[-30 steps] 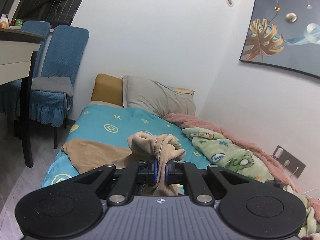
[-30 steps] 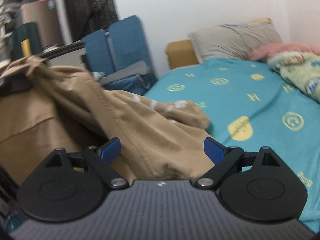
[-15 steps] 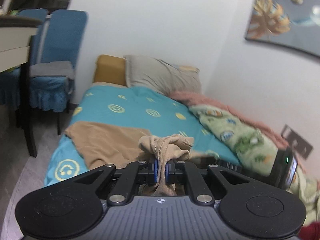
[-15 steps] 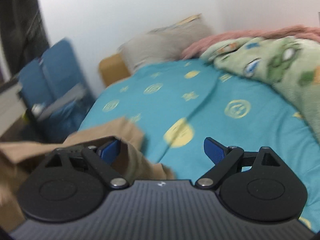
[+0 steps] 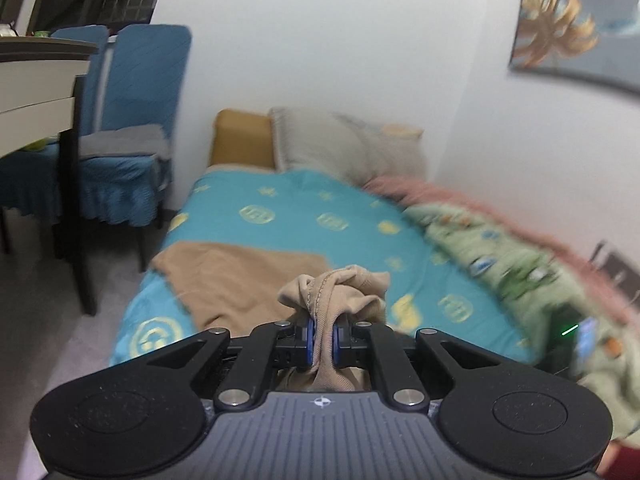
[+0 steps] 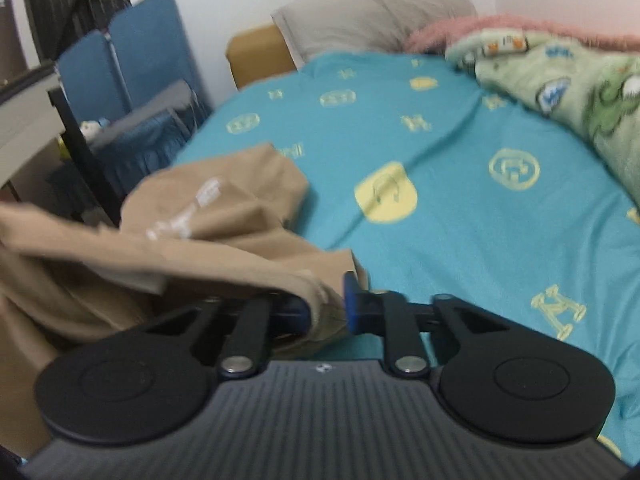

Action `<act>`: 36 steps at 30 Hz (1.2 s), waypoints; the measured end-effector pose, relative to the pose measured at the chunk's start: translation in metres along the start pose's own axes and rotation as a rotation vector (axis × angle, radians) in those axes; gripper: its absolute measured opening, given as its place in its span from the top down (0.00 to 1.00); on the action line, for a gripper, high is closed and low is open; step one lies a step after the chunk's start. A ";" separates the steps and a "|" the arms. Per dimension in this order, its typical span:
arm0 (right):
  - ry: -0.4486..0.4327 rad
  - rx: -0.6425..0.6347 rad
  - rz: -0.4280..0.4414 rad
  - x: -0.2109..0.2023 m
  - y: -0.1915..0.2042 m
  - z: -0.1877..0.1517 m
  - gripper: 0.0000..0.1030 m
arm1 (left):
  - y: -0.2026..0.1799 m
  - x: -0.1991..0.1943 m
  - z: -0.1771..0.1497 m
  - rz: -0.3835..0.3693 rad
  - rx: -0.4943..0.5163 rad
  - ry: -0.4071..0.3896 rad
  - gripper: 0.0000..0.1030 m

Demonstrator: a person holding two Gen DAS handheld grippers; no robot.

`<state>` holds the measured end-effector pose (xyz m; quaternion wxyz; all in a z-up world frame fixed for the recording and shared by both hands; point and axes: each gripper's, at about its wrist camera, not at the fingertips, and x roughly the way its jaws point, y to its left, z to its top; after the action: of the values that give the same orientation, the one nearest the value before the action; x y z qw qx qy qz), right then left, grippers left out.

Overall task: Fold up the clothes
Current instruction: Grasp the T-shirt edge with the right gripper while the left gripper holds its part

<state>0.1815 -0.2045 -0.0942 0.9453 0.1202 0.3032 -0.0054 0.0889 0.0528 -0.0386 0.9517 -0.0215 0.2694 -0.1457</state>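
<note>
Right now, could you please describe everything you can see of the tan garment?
The tan garment is soft, matte, knit-looking cloth with a stitched hem. It lies partly spread, wrinkled, over the teal bedsheet near the bed's foot. One bunched edge is clamped in the left gripper, jaws shut; another fold sits between the right gripper jaws, nearly closed on it. Pale printed marks show in the right wrist view.

A home bedroom (bed [image 5: 304, 220], pillow [image 5: 340, 144], wall picture [image 5: 576, 28])
</note>
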 end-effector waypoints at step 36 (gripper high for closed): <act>-0.521 0.038 0.051 -0.107 -0.001 0.032 0.88 | -0.038 -0.015 0.009 0.273 0.019 -0.364 0.10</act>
<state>0.1128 -0.2199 -0.0079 0.9889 0.1402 0.0461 -0.0181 0.0709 0.0202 -0.0184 0.9957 -0.0016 0.0923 -0.0119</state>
